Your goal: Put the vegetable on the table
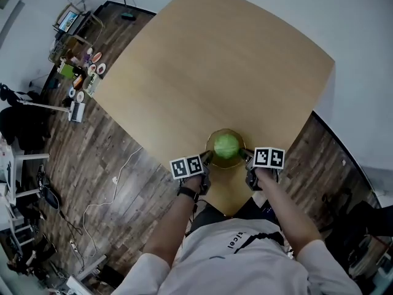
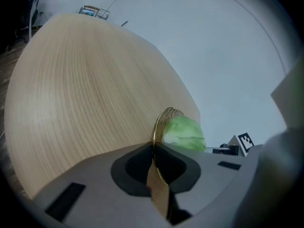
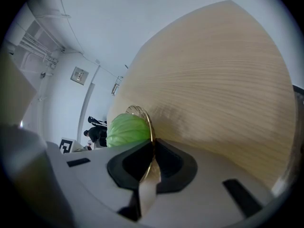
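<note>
A round, pale green cabbage (image 1: 226, 145) with crinkled leaves sits in a thin, gold-coloured dish (image 1: 212, 141) over the near corner of the light wood-grain bench (image 1: 215, 66). Whether the dish rests on the bench cannot be told. The left tongs (image 1: 207, 158) are clamped on the dish's left rim, and the right tongs (image 1: 245, 155) on its right rim. Each pair is pressed narrow onto the metal edge.

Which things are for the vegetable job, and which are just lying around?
For the job: green cabbage, the gold plate under it, left gripper and right gripper clamped on its rim, wooden table.
Just lying about: cluttered cart with dishes, white cable on the floor.
</note>
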The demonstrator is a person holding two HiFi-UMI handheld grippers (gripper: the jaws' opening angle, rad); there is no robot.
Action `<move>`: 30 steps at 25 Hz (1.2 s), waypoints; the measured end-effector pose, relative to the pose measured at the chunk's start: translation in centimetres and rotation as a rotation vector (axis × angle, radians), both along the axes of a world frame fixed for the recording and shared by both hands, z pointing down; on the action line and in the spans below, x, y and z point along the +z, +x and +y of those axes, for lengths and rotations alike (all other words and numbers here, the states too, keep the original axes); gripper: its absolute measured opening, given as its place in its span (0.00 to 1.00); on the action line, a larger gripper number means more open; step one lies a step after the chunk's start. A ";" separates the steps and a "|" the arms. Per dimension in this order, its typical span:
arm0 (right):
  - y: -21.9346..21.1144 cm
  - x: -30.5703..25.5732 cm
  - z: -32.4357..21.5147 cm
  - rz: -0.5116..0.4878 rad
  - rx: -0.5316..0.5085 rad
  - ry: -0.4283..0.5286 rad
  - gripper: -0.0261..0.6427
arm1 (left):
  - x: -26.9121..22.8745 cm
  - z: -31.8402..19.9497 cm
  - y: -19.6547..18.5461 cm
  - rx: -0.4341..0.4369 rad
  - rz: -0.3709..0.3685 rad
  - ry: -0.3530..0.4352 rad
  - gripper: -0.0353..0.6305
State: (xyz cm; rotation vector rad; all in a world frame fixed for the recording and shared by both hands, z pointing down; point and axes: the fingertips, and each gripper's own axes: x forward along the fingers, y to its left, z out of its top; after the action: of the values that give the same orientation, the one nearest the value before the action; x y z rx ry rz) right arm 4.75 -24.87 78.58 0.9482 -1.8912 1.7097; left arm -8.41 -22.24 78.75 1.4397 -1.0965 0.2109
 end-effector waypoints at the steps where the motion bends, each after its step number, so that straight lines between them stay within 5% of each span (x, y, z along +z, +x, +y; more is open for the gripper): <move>1: 0.0 0.4 -0.4 0.000 -0.003 -0.007 0.08 | 0.4 -0.4 0.0 0.001 -0.003 -0.009 0.09; 10: -0.1 2.5 -1.8 0.022 -0.044 -0.054 0.08 | 2.4 -1.8 -0.1 -0.006 -0.028 -0.061 0.09; 19: -0.2 2.2 -2.4 0.057 -0.132 -0.011 0.11 | 1.8 -2.1 -0.2 0.013 0.010 -0.021 0.10; 30: 1.5 -2.1 -1.3 0.123 -0.106 0.128 0.14 | -2.2 -1.2 -2.1 0.020 0.017 0.076 0.14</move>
State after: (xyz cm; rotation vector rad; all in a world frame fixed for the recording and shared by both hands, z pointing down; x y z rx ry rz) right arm 6.26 -26.22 76.53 0.9593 -1.9514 1.4523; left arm -10.49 -23.47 76.55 1.5181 -1.0866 0.1726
